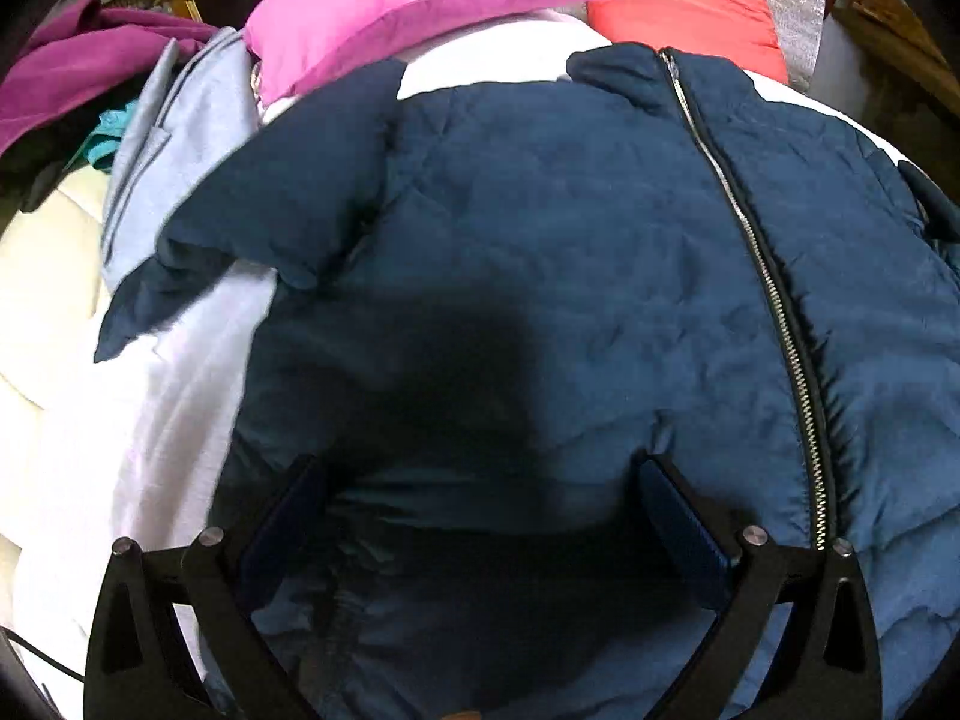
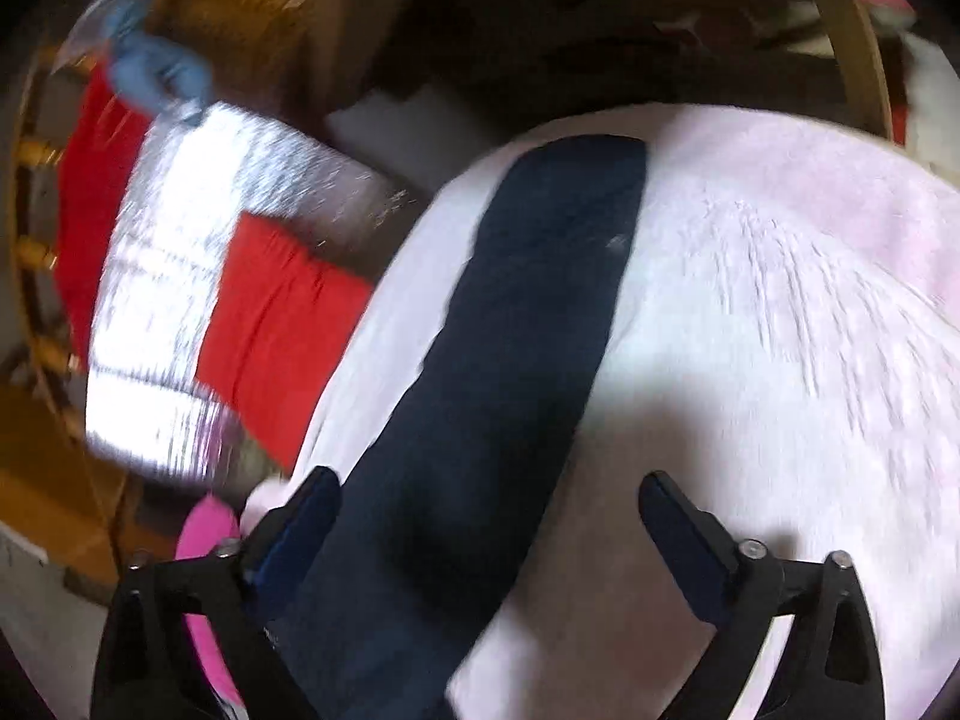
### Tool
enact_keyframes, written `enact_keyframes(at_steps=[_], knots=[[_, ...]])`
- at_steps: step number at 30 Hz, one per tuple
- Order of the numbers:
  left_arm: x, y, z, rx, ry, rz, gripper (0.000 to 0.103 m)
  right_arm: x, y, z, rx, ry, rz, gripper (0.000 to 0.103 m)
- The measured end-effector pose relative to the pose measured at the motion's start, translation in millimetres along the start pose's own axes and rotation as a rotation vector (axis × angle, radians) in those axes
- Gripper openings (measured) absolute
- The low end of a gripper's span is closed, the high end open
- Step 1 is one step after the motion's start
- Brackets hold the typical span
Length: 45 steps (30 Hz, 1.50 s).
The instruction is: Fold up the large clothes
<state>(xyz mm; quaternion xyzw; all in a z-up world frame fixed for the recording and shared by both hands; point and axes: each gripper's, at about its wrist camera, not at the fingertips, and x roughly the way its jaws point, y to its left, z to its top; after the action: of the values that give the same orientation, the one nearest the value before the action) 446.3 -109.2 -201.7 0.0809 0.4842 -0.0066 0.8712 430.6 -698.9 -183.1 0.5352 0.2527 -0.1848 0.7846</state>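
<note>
Hanging wide open over the blue jacket (image 1: 540,252), the left tongs (image 1: 480,480) held nothing. The right tongs (image 2: 486,498) were wide too, empty, the jacket's sleeve (image 2: 510,330) lying between them.

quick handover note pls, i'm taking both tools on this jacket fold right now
Left tool: open, empty, low over the hem of the navy jacket.
Right tool: open, empty, over the jacket's sleeve; that view is blurred.
Jacket lies spread on the white sheet, zipper closed, both sleeves out to the sides.
Pink pillow and a heap of other clothes lie beyond it.
Done: jacket laid flat. Left: no fold visible yet; probably sleeves in first, then the body.
</note>
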Motion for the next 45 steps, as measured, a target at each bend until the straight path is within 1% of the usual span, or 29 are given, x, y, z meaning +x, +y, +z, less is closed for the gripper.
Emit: enact_keyframes(at_steps=[2, 3, 5, 6, 7, 8, 9, 10, 14, 15, 16, 18, 20, 22, 24, 25, 26, 29, 30, 32, 33, 34, 35, 36, 37, 38, 41, 44, 45], knots=[[1, 3, -3, -0.009, -0.007, -0.020, 0.103, 14, -9, 12, 0.037, 0.000, 0.009, 0.089], [4, 4, -4, -0.015, -0.005, -0.033, 0.103, 20, -12, 17, 0.046, -0.017, 0.017, 0.085], [5, 8, -7, -0.026, -0.007, -0.057, 0.103, 29, -10, 26, 0.033, -0.041, 0.033, 0.078], [4, 13, -5, -0.026, -0.011, -0.063, 0.103, 36, -9, 29, 0.032, -0.038, 0.022, 0.067], [4, 14, -6, -0.026, -0.014, -0.065, 0.103, 42, -9, 32, 0.034, -0.035, 0.013, 0.050], [4, 14, -7, -0.028, -0.010, -0.065, 0.103, 47, -8, 34, 0.034, -0.034, -0.003, 0.040], [5, 14, -6, -0.029, -0.006, -0.065, 0.103, 50, -7, 35, 0.032, -0.031, -0.007, 0.023], [5, 13, -6, -0.028, -0.002, -0.064, 0.103, 51, -4, 33, 0.028, -0.032, -0.006, 0.017], [7, 14, 9, -0.008, 0.045, -0.074, 0.103, 28, 32, 13, -0.108, -0.090, 0.005, 0.012], [6, 16, 18, -0.005, 0.027, -0.067, 0.103, 18, 50, 4, -0.161, -0.100, 0.015, 0.012], [-2, 21, 21, -0.020, -0.029, -0.034, 0.103, 8, 59, -5, -0.192, -0.105, 0.033, 0.012], [-19, 28, 26, -0.042, -0.139, 0.029, 0.103, -11, 92, -22, -0.271, -0.112, 0.104, 0.012], [-34, 37, 29, -0.067, -0.226, 0.073, 0.103, -29, 126, -47, -0.346, -0.092, 0.166, 0.012], [-41, 49, 30, -0.105, -0.280, 0.106, 0.103, -43, 162, -81, -0.421, -0.056, 0.239, 0.012], [-48, 59, 29, -0.132, -0.308, 0.114, 0.103, -51, 195, -125, -0.490, -0.001, 0.300, 0.012], [-51, 64, 28, -0.138, -0.316, 0.115, 0.103, -51, 204, -144, -0.509, 0.028, 0.320, 0.012], [-55, 68, 25, -0.143, -0.324, 0.115, 0.103, -48, 216, -171, -0.533, 0.081, 0.345, 0.012], [-60, 81, 23, -0.178, -0.344, 0.111, 0.103, -33, 236, -239, -0.581, 0.207, 0.370, 0.015], [-62, 84, 22, -0.193, -0.352, 0.114, 0.103, -21, 238, -268, -0.582, 0.270, 0.372, 0.016], [-66, 94, 19, -0.219, -0.369, 0.122, 0.103, 2, 235, -300, -0.553, 0.380, 0.362, 0.029], [-70, 98, 17, -0.226, -0.374, 0.124, 0.103, 18, 227, -322, -0.504, 0.466, 0.346, 0.051], [-72, 100, 16, -0.231, -0.379, 0.125, 0.103, 26, 215, -338, -0.452, 0.527, 0.333, 0.076], [-73, 103, 14, -0.235, -0.389, 0.124, 0.103, 32, 205, -348, -0.415, 0.566, 0.319, 0.080], [-70, 103, 16, -0.235, -0.394, 0.122, 0.103, 37, 192, -358, -0.375, 0.607, 0.294, 0.080], [-71, 104, 14, -0.235, -0.398, 0.116, 0.103, 36, 181, -364, -0.355, 0.630, 0.276, 0.080], [-70, 104, 15, -0.238, -0.400, 0.101, 0.103, 31, 171, -363, -0.340, 0.651, 0.286, 0.080], [-70, 101, 19, -0.255, -0.388, 0.007, 0.103, 3, 154, -343, -0.292, 0.675, 0.361, 0.080], [-69, 85, 22, -0.258, -0.377, -0.082, 0.103, -32, 144, -307, -0.282, 0.634, 0.471, 0.088], [-69, 77, 24, -0.241, -0.377, -0.105, 0.103, -45, 136, -289, -0.257, 0.577, 0.510, 0.089]])
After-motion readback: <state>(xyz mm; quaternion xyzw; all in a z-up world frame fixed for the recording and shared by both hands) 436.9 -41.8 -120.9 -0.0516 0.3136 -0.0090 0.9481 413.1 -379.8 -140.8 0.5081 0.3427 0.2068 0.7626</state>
